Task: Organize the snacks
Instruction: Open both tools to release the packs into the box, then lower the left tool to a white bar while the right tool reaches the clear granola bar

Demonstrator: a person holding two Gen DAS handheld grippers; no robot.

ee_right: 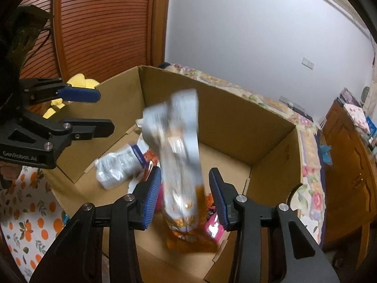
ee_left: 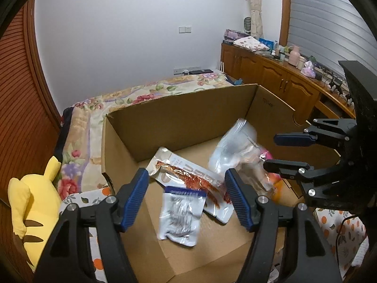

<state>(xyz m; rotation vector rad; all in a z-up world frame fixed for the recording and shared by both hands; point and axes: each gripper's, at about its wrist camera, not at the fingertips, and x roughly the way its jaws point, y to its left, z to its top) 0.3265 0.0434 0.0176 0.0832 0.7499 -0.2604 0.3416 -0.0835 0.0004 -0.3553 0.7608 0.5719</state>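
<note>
Sorting seemingly well along, going by the box (ee_left: 179, 122) sitting on an orange-print cloth (ee_right: 28, 212) with several snacks already inside. Holding the right hand-held gripper (ee_right: 185, 171) angled down into the box's right half, with jaws fairly narrow and pads flanking but not pressing a tall bag (ee_right: 179, 155) with a grey-white top and an orange base. Seeing that bag smeared by blur, so probably dropping or tipping rather than resting; not managing to tell which. Placing it, from the left wrist view, straight ahead of the right fingertips and just beyond them, with its long axis nearly upright and leaning toward the far wall, base down among a pink packet (ee_right: 213, 230) and other wrappers. Poising the left hand-held gripper (ee_left: 185, 173) over the near left part of the box, with jaws parted wider and gripping nothing, looking down on a small pouch (ee_left: 180, 214) with a blue top strip lying flat, overlapping a long pack (ee_left: 169, 165) with red print running diagonally across the box floor. Judging the right hand much the nearer to the bag and the left well apart from it. Needing, for any re-grip, a short reach forward with the pads closing across the bag's narrow width, not along its length. Risking a slump toward the pouch if left leaning.
</note>
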